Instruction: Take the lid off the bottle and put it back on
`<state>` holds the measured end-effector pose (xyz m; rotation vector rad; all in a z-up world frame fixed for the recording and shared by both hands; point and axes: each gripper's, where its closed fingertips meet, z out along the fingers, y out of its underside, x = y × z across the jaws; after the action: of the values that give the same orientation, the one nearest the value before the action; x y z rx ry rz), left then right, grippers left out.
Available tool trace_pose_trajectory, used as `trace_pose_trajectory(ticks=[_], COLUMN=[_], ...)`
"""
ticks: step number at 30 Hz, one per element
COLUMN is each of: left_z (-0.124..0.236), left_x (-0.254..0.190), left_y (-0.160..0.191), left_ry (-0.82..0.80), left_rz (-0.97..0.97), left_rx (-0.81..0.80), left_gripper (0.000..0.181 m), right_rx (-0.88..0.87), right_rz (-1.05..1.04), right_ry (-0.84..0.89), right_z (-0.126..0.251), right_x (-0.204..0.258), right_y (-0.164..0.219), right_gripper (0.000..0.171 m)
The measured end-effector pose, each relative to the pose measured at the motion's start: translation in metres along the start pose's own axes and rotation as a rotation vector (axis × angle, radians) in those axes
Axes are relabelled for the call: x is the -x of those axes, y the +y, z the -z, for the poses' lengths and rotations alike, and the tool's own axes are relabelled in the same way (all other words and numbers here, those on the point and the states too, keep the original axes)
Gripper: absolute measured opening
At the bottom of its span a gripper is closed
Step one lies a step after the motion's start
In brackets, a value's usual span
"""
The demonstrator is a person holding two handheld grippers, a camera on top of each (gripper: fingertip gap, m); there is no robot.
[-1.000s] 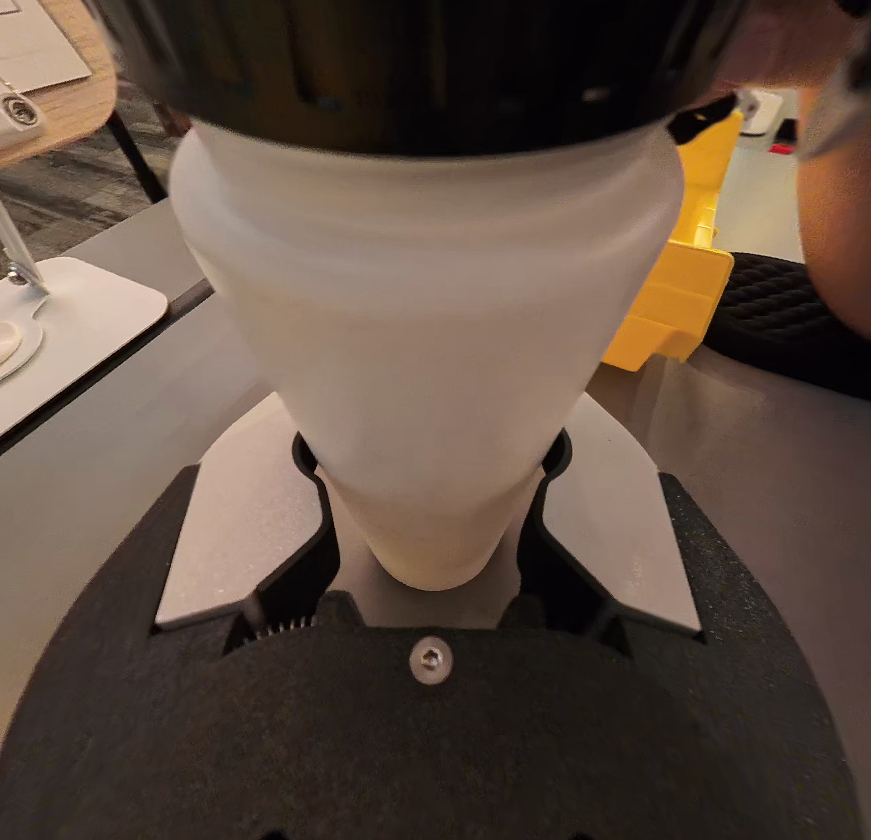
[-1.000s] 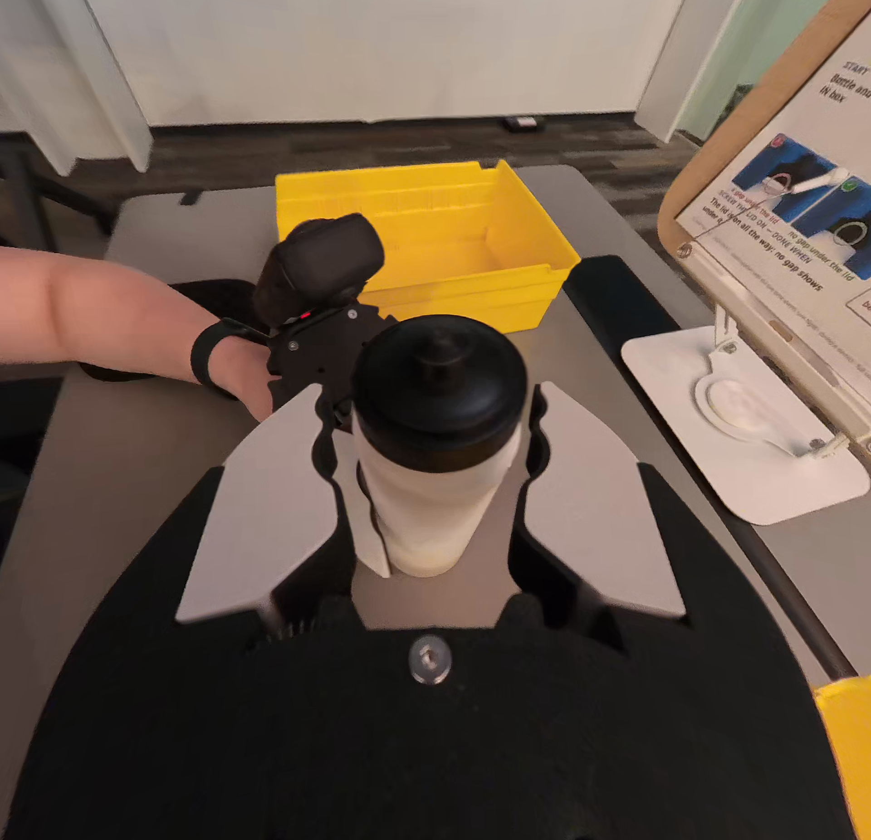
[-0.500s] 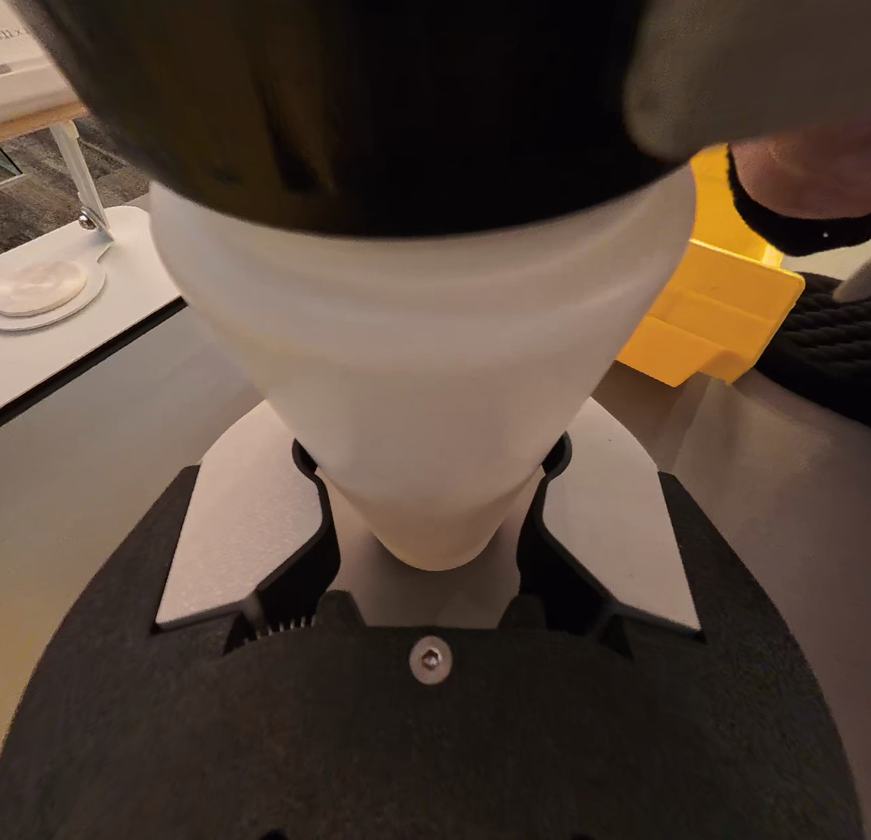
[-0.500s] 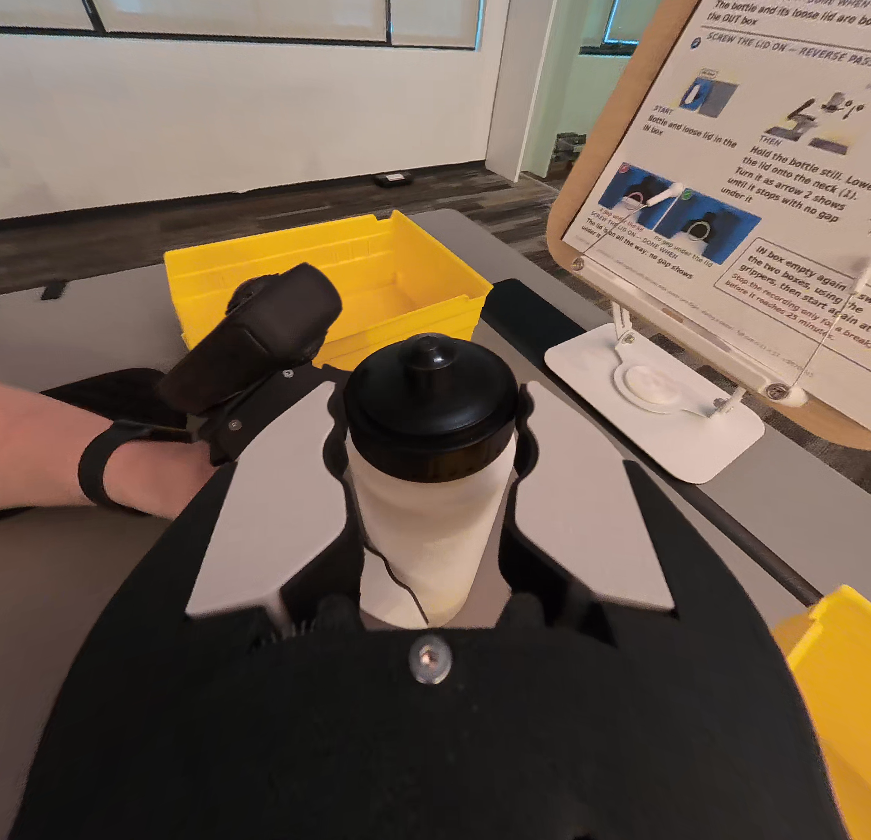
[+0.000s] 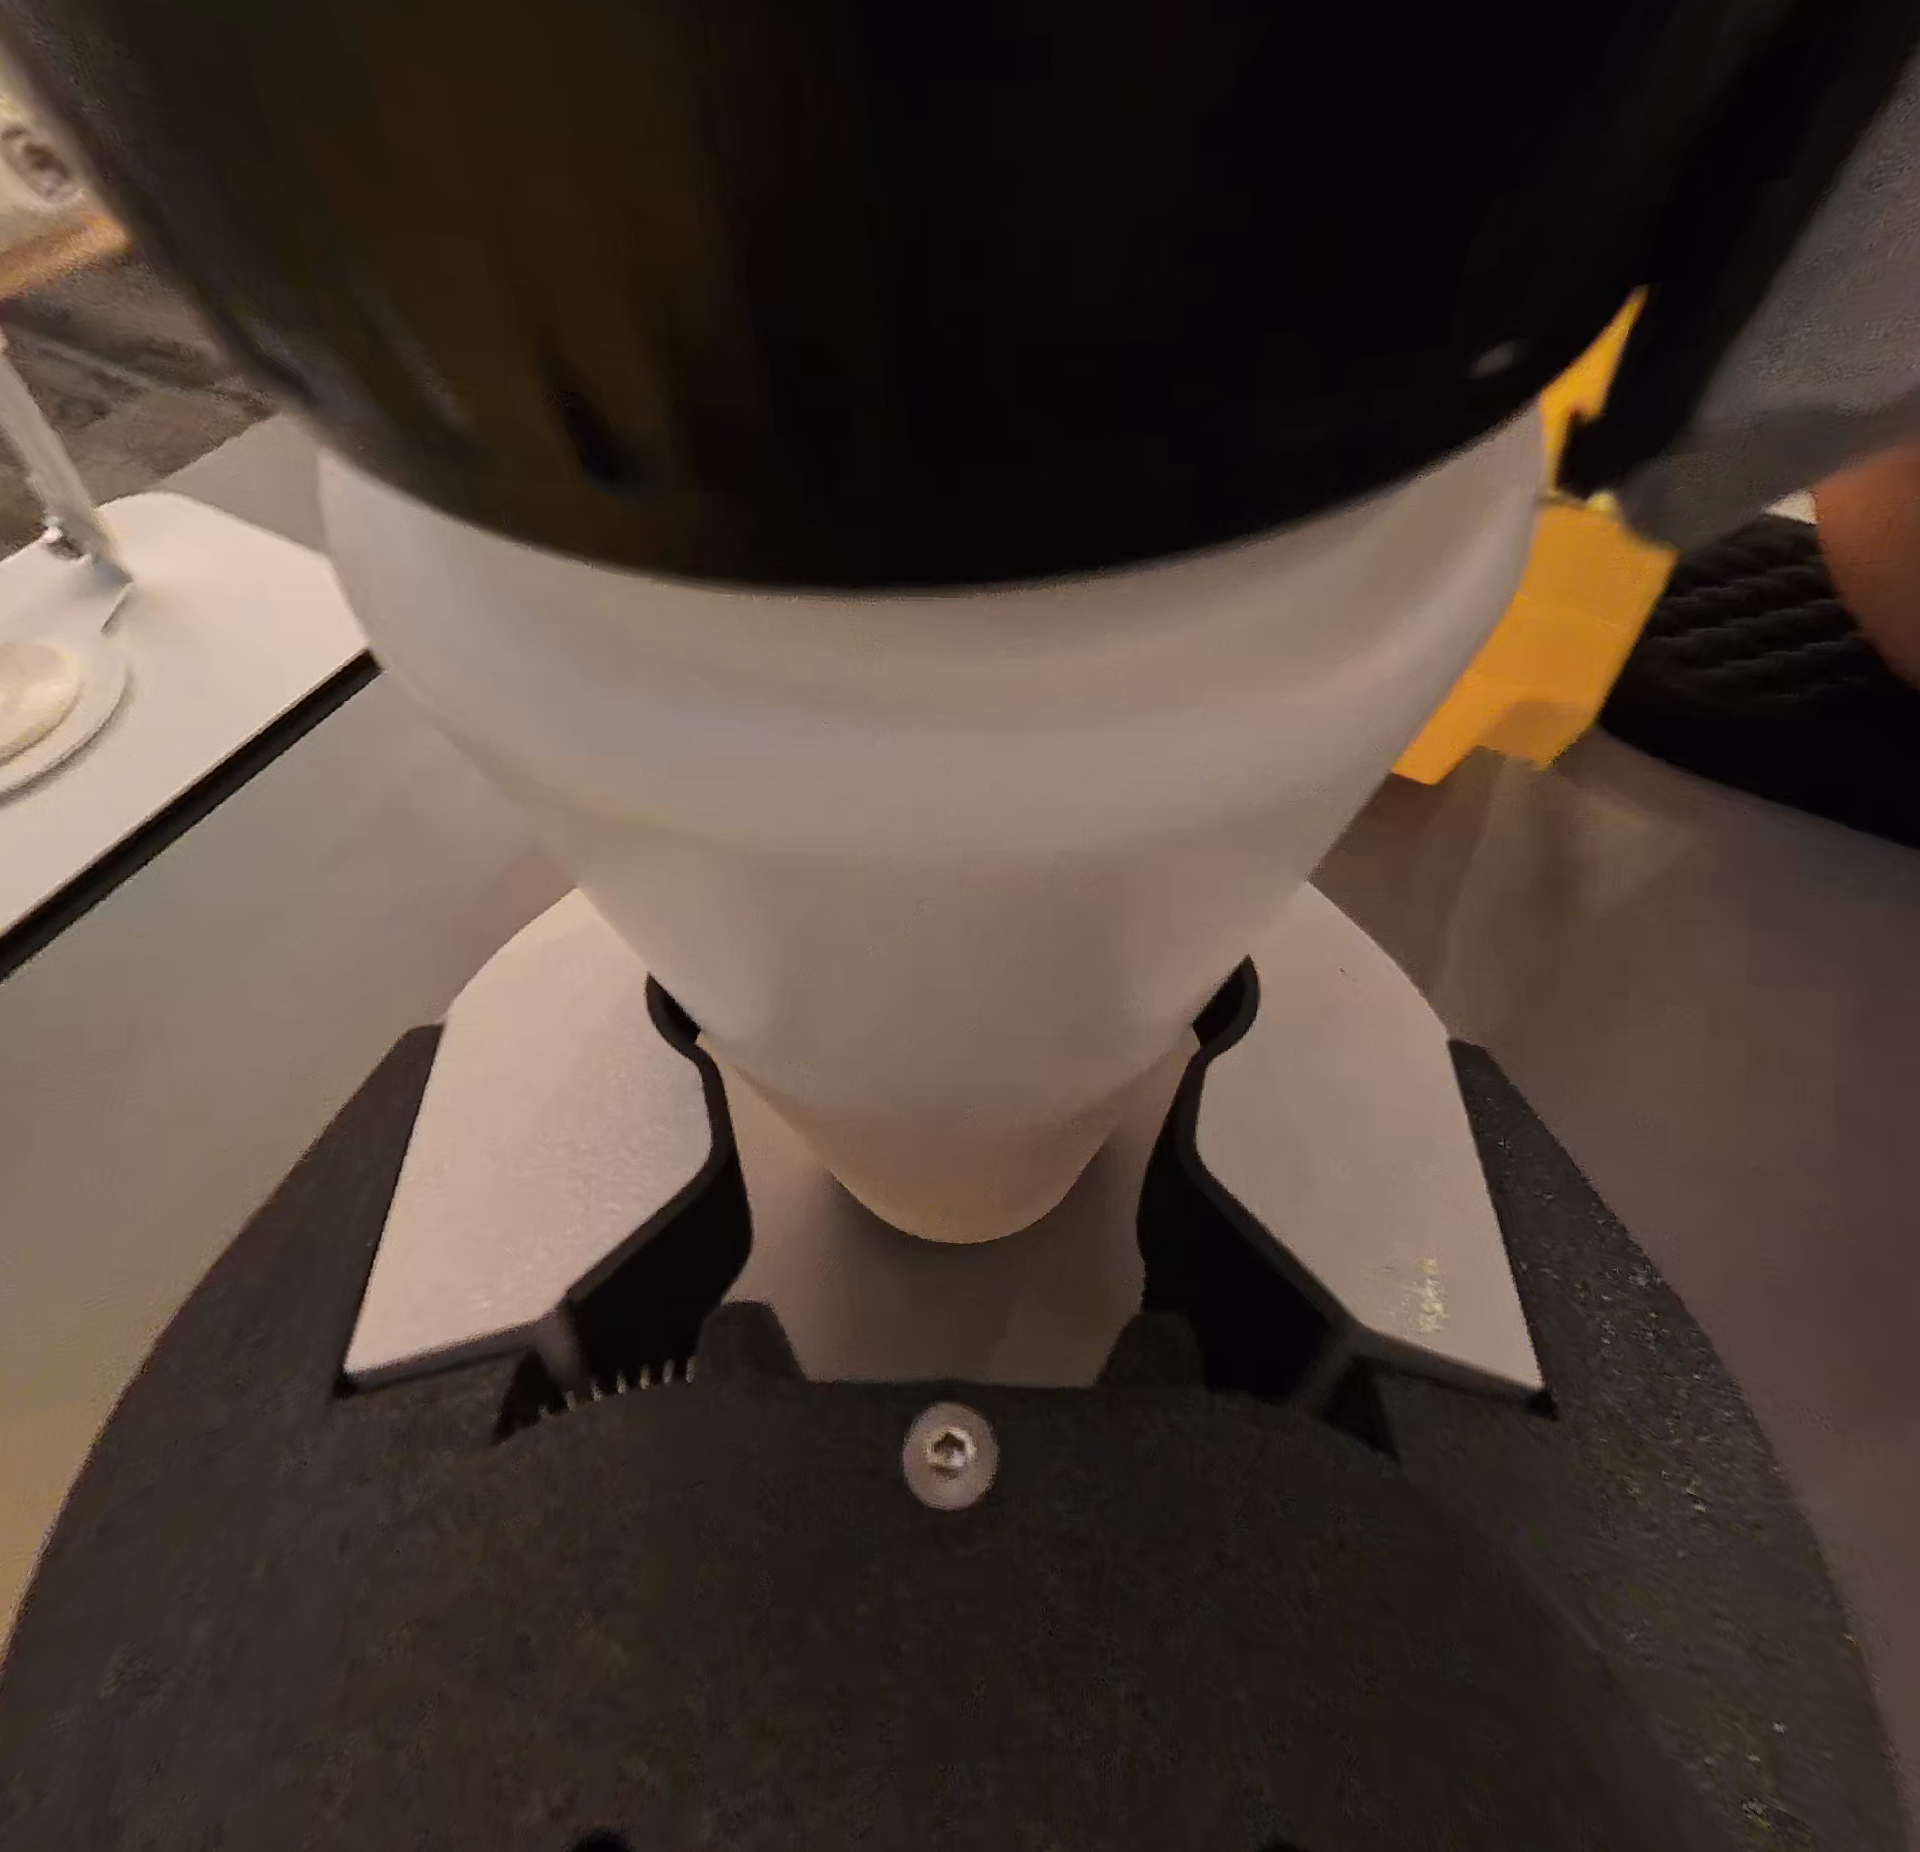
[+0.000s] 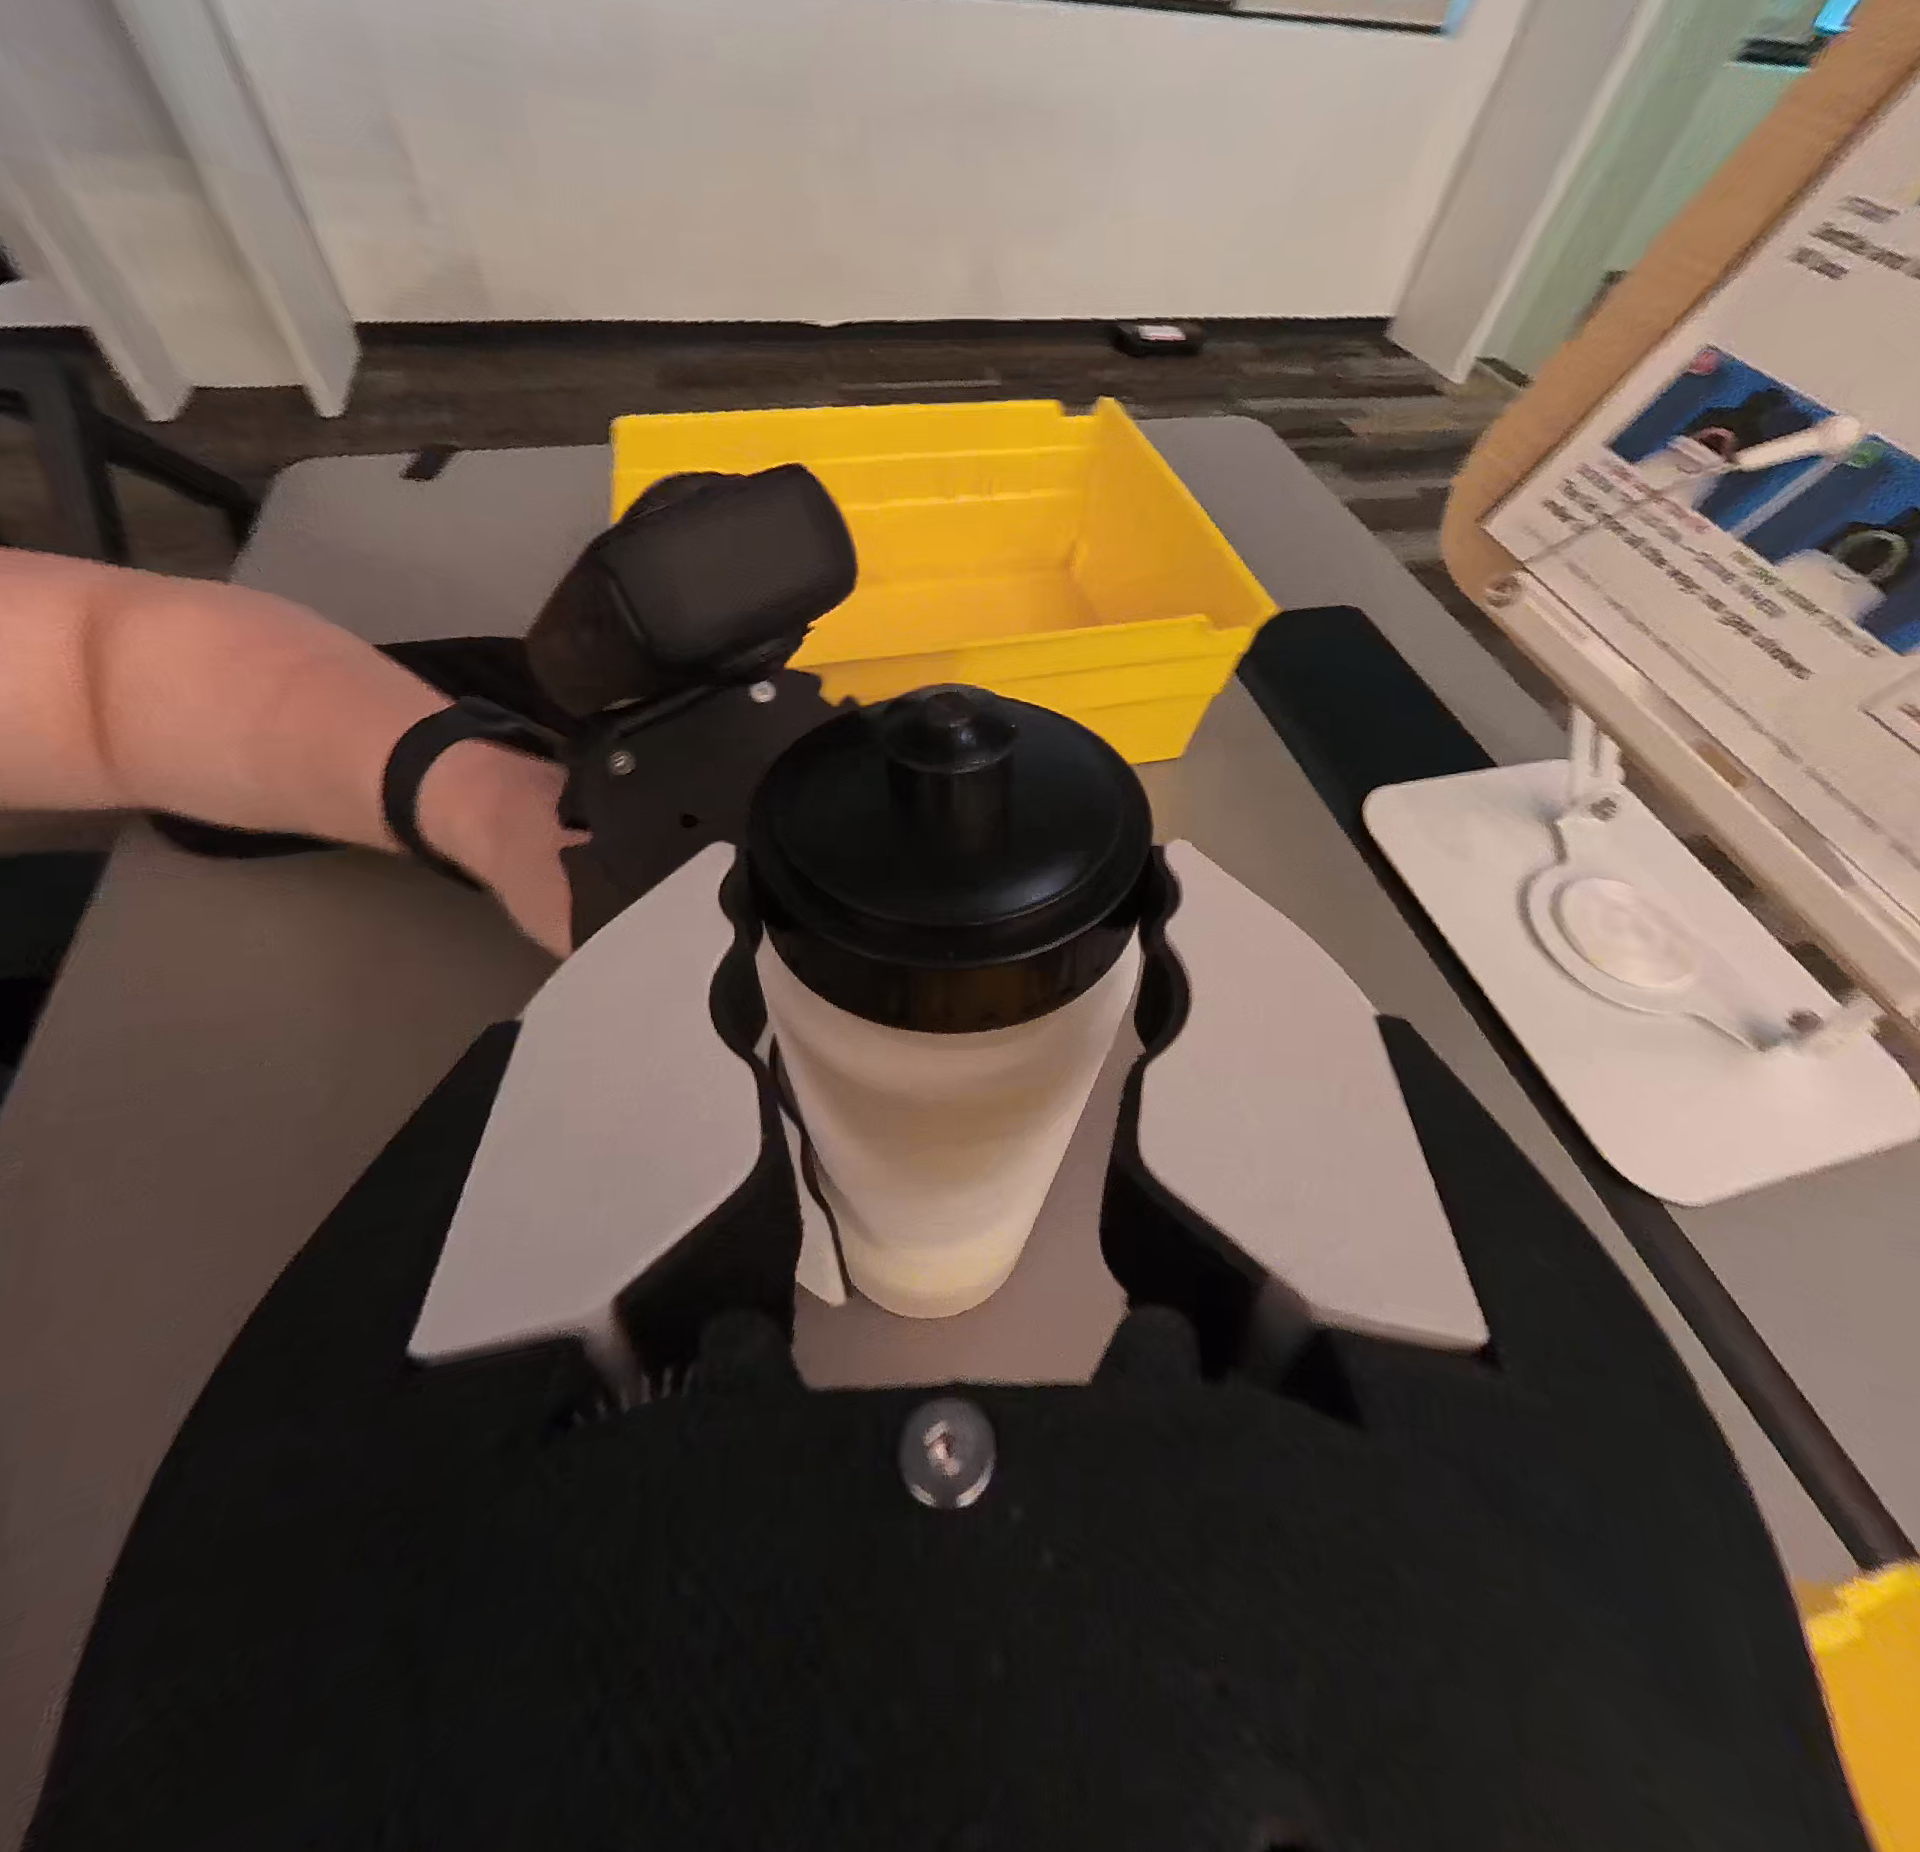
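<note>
Centrally, in the right wrist view, a white bottle (image 6: 935, 1127) is seen upright on the grey table (image 6: 260, 1075), its black lid (image 6: 948, 867) seated on the neck. The lid is flanked by the right gripper (image 6: 948, 929), whose fingers (image 6: 623, 1096) lie against the lid's rim at 3 and 9 o'clock, apparently clamped on it. The bottle's lower body is gripped by the left gripper (image 5: 951, 1033), closed on it from both sides. A yellow bin (image 6: 1039, 597) is placed beyond the bottle at 12 o'clock. A white stand base (image 6: 1621, 971) with a sheet board (image 6: 1714, 514) is set at 3 o'clock
</note>
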<state>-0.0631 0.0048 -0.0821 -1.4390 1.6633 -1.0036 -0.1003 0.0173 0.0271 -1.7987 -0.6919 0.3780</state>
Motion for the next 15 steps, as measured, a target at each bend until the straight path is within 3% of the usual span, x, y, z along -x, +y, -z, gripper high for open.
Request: trace_pose_trajectory(ticks=[6,9,12,15], left_z=[0.004,0.003,0.0,-0.002], left_x=[0.014,0.01,-0.004,-0.018], left_y=[0.002,0.0,-0.001,-0.003], left_ry=[-0.057,-0.023,0.062,0.121], left_rz=[0.06,0.033,-0.012,-0.07], left_rx=[0.0,-0.014,-0.027,-0.036], left_gripper=[0.095,0.095,0.095,0.095], right_rx=[-0.054,-0.053,-0.062,-0.031], right_rz=[-0.071,-0.025,0.019,0.058], right_ry=[0.295,0.189,0.023,-0.087], right_z=[-0.013,-0.012,-0.004,0.001], right_x=[-0.011,-0.006,0.001,0.01], right_y=[-0.006,-0.008,-0.008,0.0], right_gripper=[0.071,0.072,0.083,0.078])
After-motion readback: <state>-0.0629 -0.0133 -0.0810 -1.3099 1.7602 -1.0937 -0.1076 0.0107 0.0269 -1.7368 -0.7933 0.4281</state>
